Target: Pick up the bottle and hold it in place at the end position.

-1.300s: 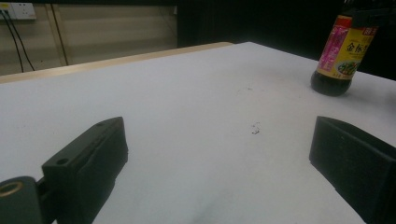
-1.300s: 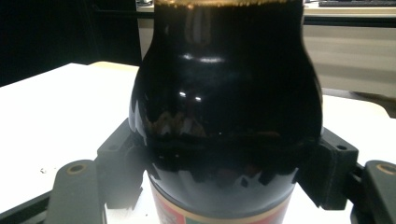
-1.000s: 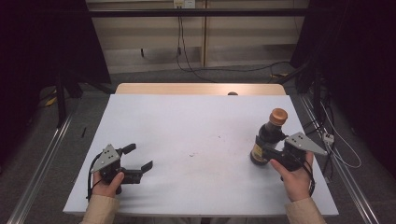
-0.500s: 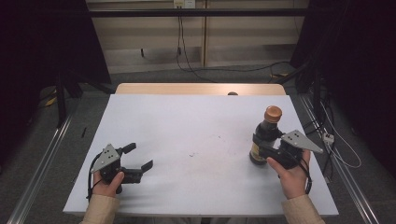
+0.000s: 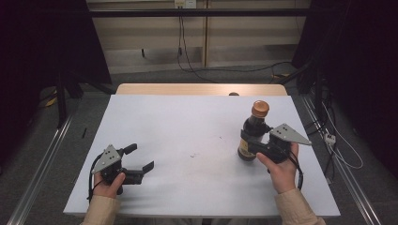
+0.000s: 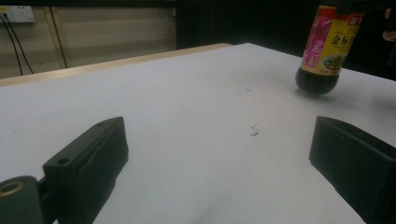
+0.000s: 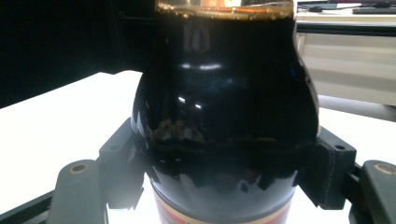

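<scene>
A bottle (image 5: 254, 127) of dark sauce with an orange cap stands slightly tilted at the right of the white table (image 5: 187, 117). My right gripper (image 5: 250, 141) is shut on its lower body, below the shoulder. In the right gripper view the dark glass (image 7: 224, 93) sits between the two black jaws, which press on both sides. My left gripper (image 5: 141, 157) rests at the table's front left, open, with nothing between its jaws. From the left gripper view the bottle (image 6: 324, 51) shows a pink and yellow label. Whether its base touches the table I cannot tell.
A wooden strip (image 5: 202, 89) runs along the table's far edge, with a small dark object (image 5: 233, 93) on it. Cables (image 5: 335, 140) lie on the floor to the right. A metal rail (image 5: 42, 159) runs along the left. A faint smudge (image 5: 193, 154) marks the table's middle.
My right gripper has carried the bottle leftward and a little away from the person. The left gripper has stayed in place, open.
</scene>
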